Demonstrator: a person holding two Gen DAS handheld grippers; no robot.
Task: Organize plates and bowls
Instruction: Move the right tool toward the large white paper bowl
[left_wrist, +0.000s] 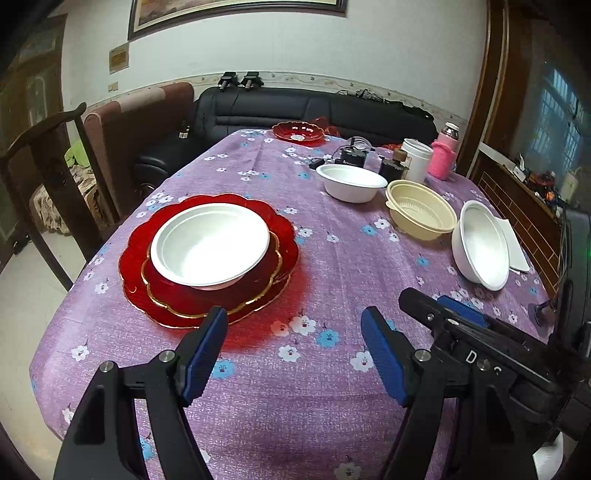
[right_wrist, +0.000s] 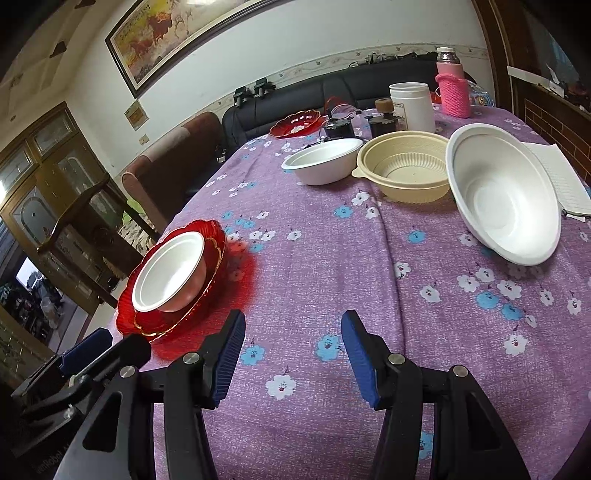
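Observation:
A white bowl sits on two stacked red plates at the near left. A second white bowl, a cream bowl and a third white bowl stand in a row at the right. A small red plate lies at the far end. My left gripper is open and empty just in front of the stack. My right gripper is open and empty over bare cloth.
The table has a purple flowered cloth. A white jar, a pink-sleeved bottle and small dark items stand at the far right. Folded white paper lies by the right bowl. A black sofa and wooden chair border the table.

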